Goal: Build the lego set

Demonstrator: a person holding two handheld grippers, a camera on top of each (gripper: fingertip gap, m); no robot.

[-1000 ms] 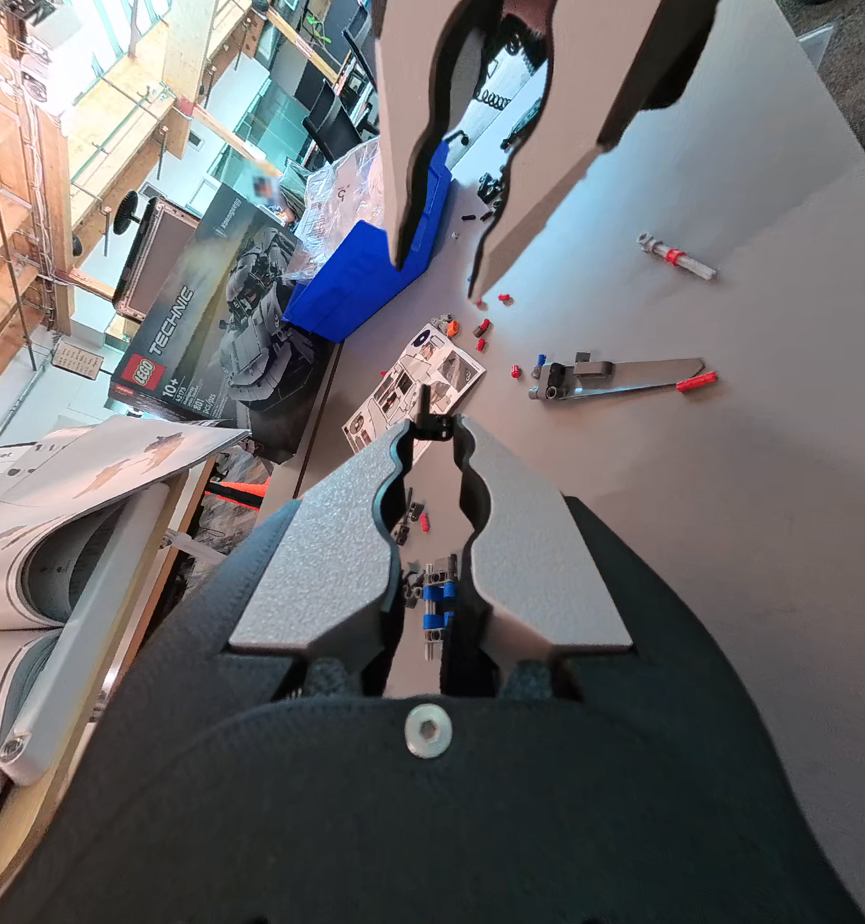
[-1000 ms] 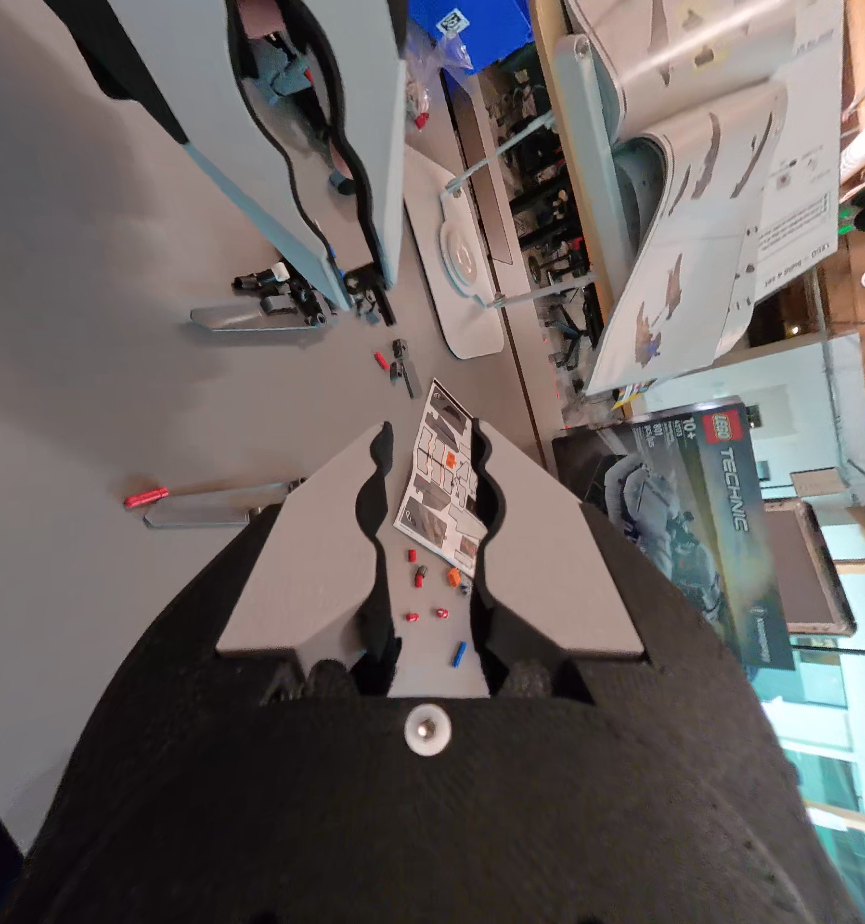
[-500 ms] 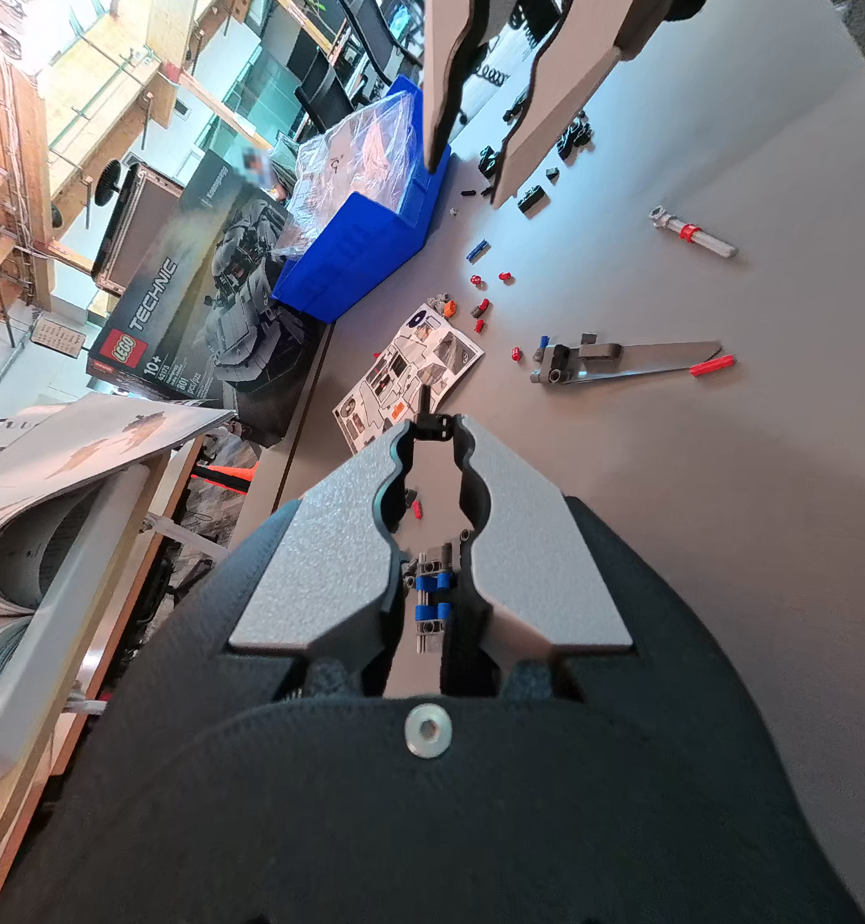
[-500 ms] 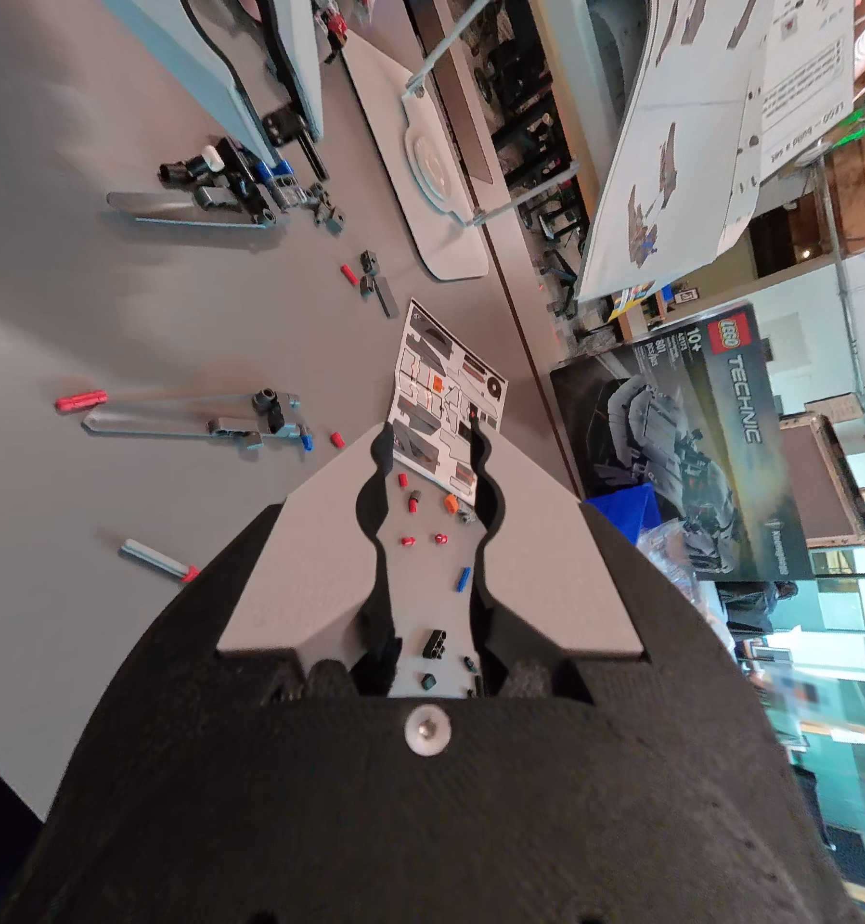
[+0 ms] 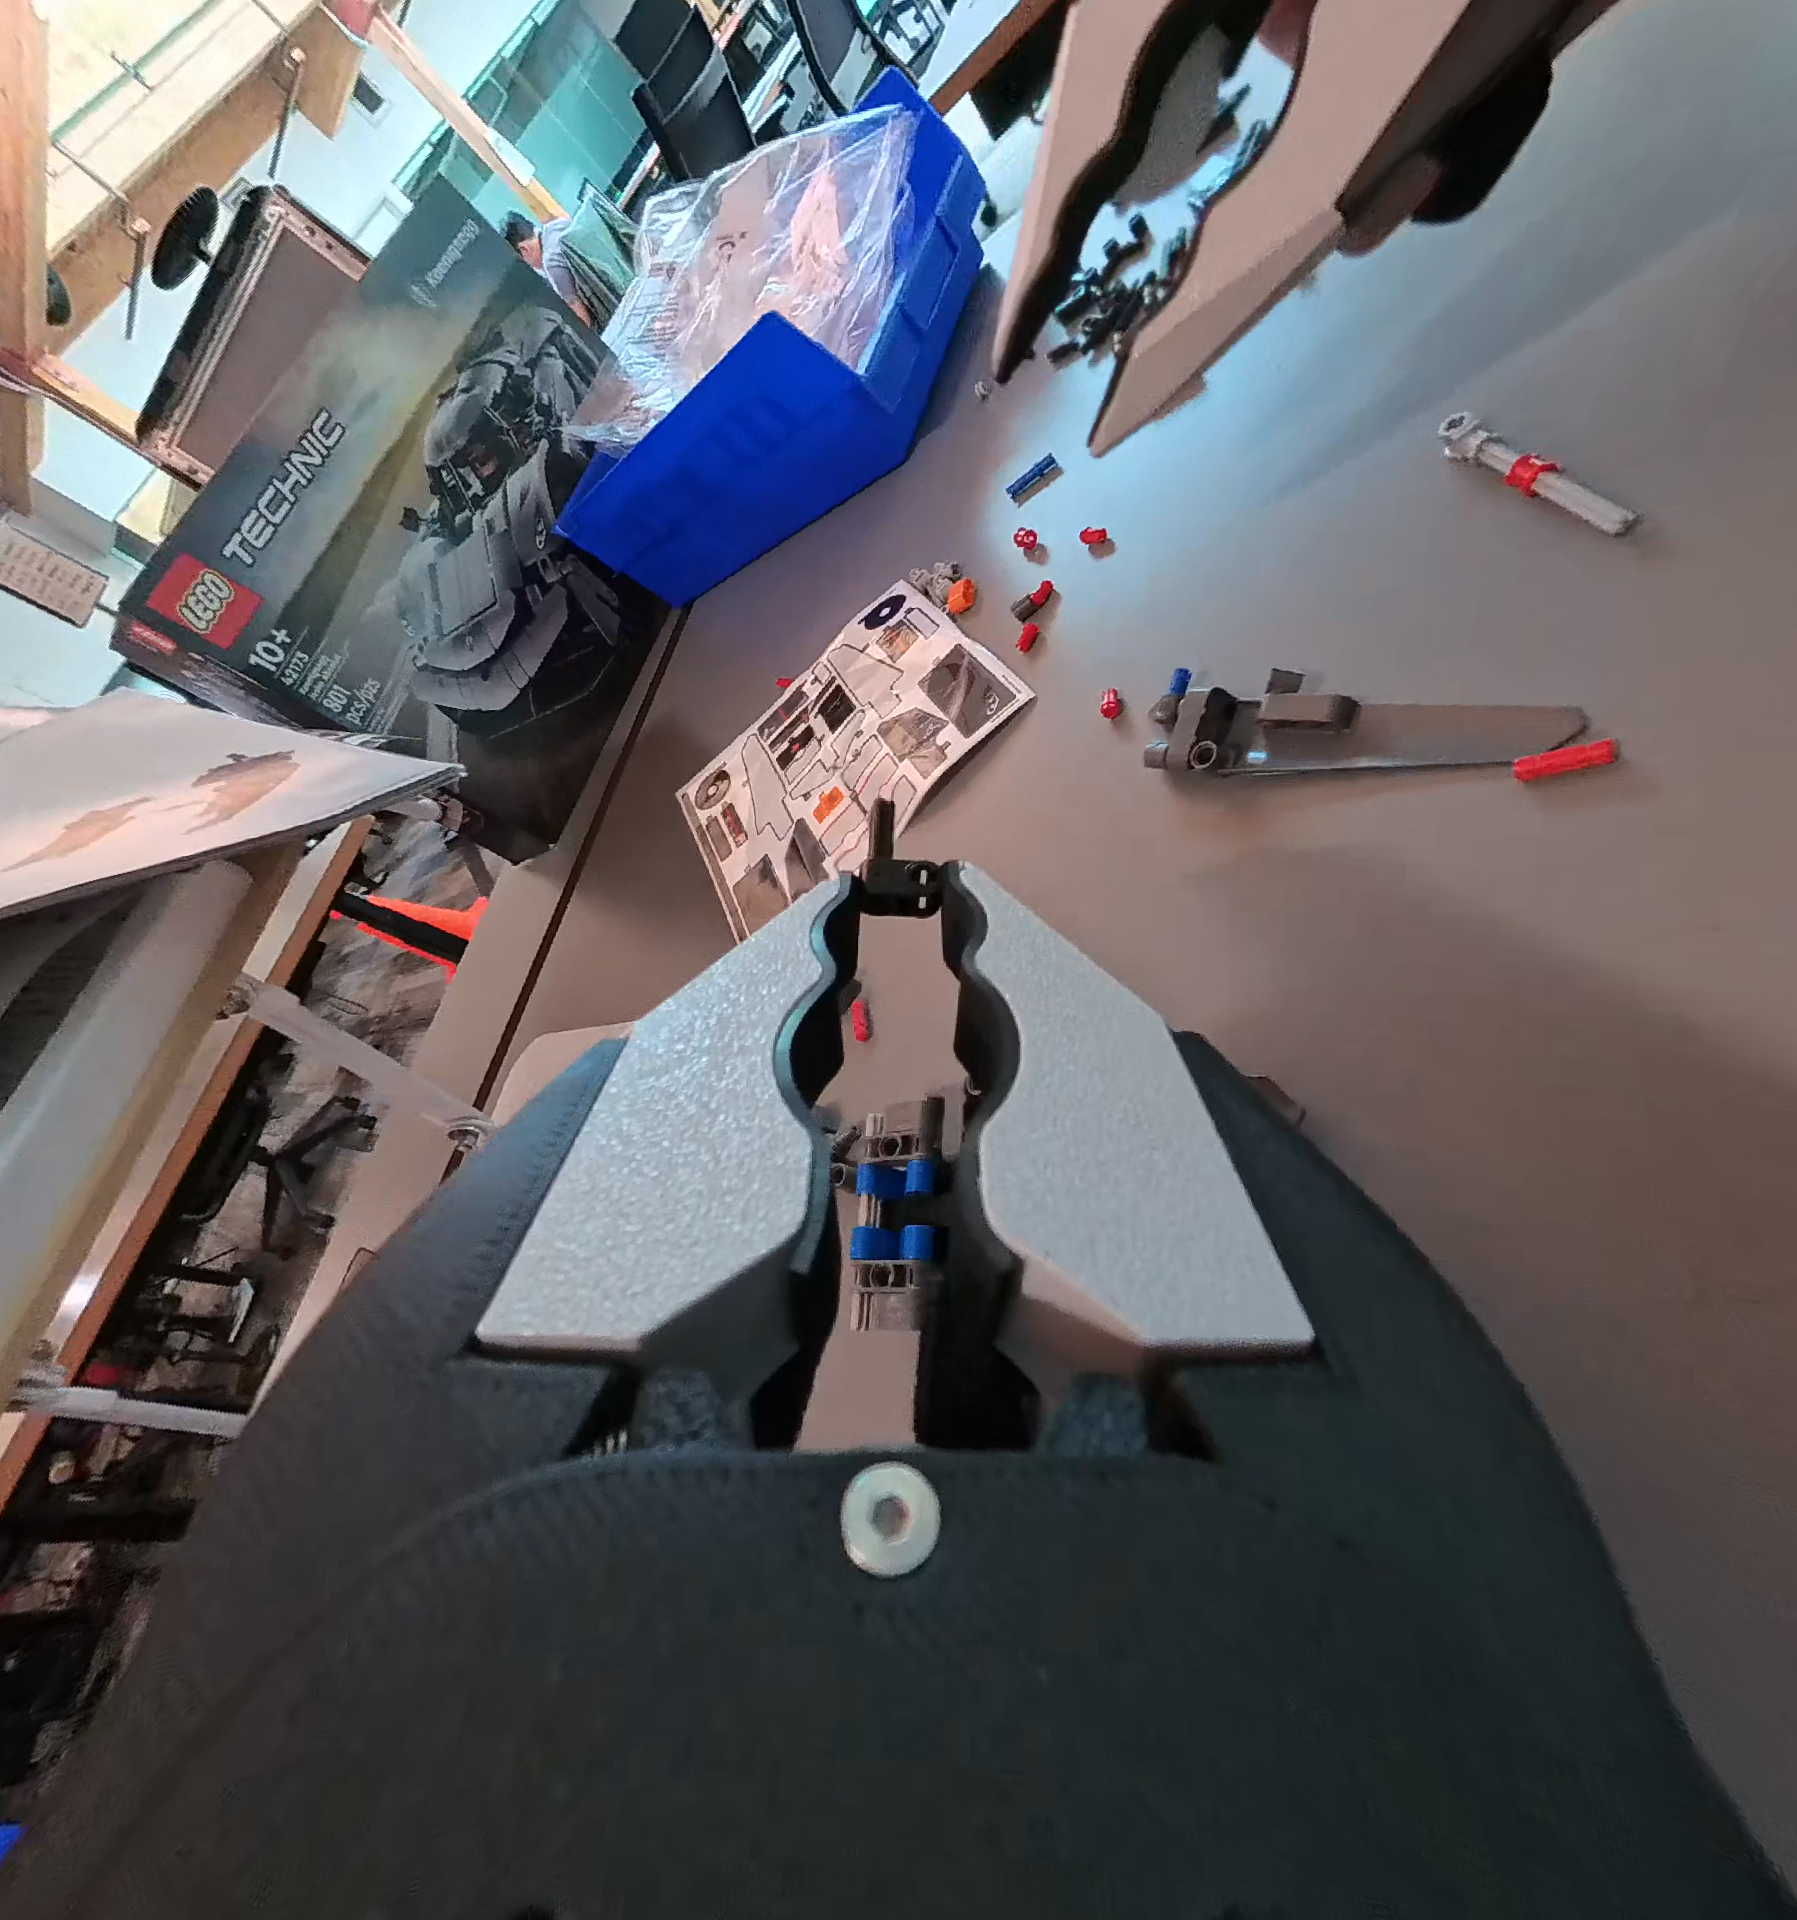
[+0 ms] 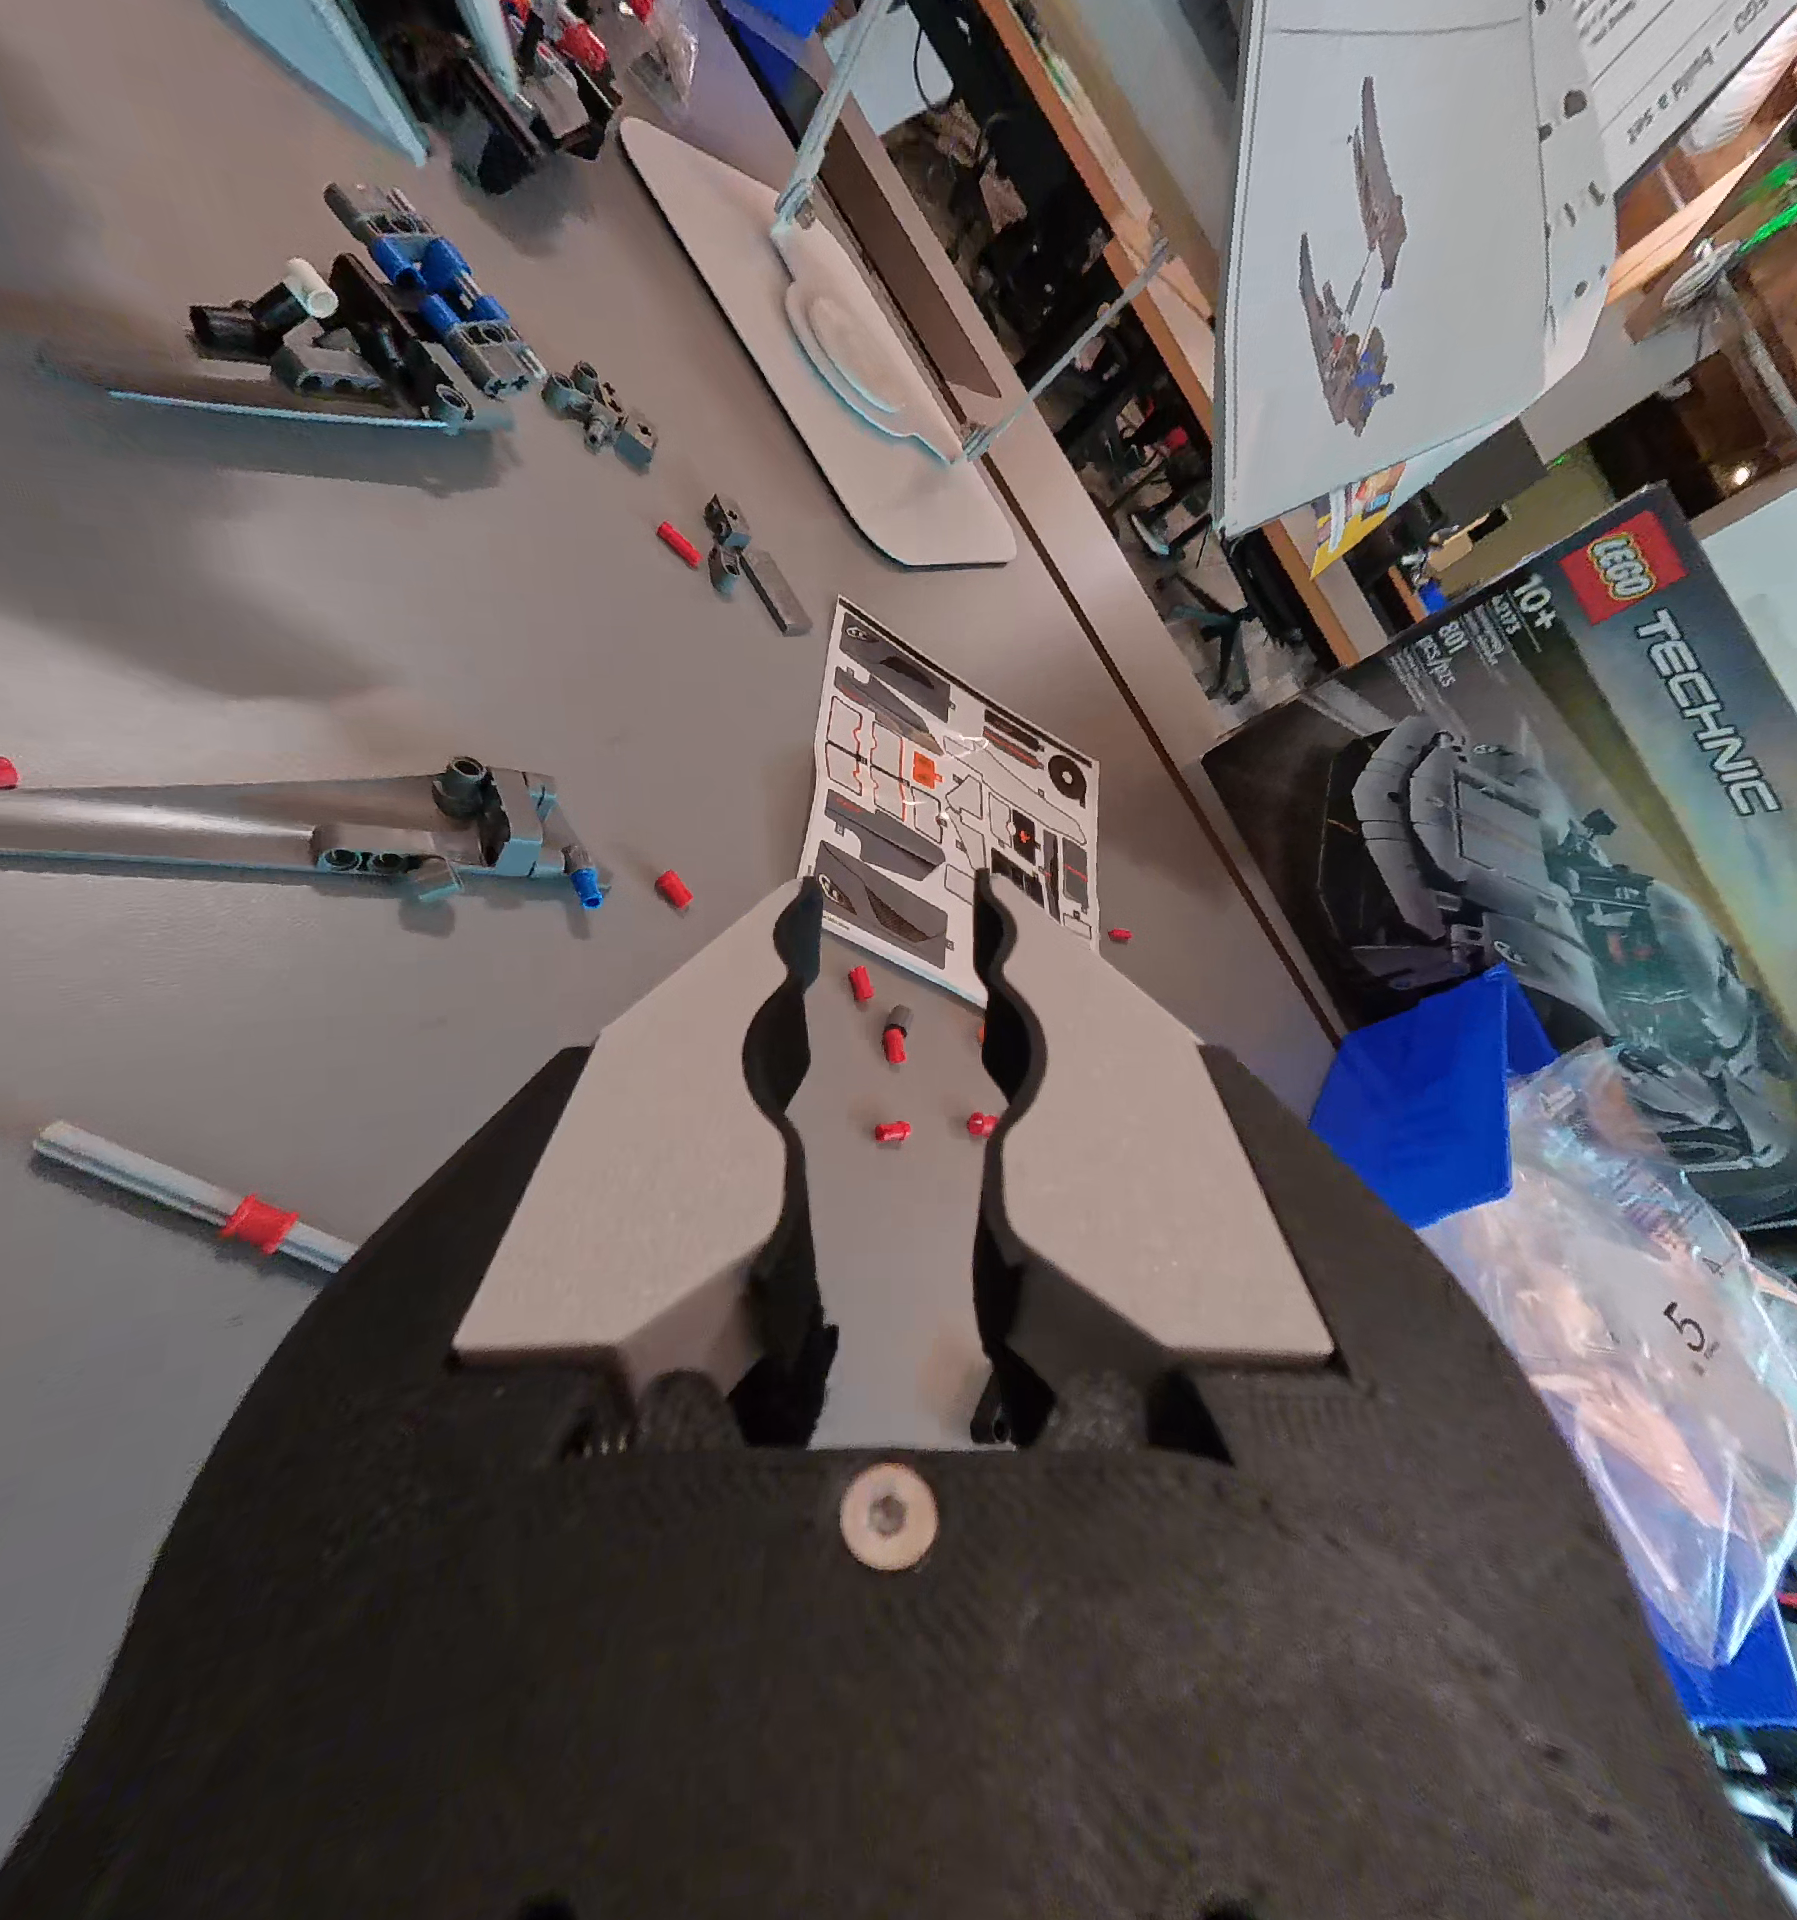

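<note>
My left gripper (image 5: pixel 899 891) is shut on a small black connector piece (image 5: pixel 896 881) at its fingertips, held above the grey table (image 5: pixel 1496 1143). A grey and blue sub-assembly (image 5: pixel 889 1216) lies on the table under its fingers and also shows in the right wrist view (image 6: pixel 426 301). My right gripper (image 6: pixel 892 899) is open and empty over several loose red pins (image 6: pixel 894 1044). It also shows at the top of the left wrist view (image 5: pixel 1060 405), over a pile of small black parts (image 5: pixel 1122 291). A long grey panel assembly (image 6: pixel 250 821) lies to its left.
A sticker sheet (image 6: pixel 951 800) lies mid-table. A grey axle with a red bush (image 6: pixel 187 1195) lies nearer. A blue bin (image 5: pixel 790 416) with plastic bags, the set's box (image 5: pixel 385 499) and an open instruction book on a stand (image 6: pixel 1393 260) line the table's edge. The left gripper's tips are roughly 15 centimetres from the right gripper's.
My right gripper has drawn away from the left one, toward the blue bin and the black parts pile, still open. My left gripper keeps the black piece and has shifted only slightly.
</note>
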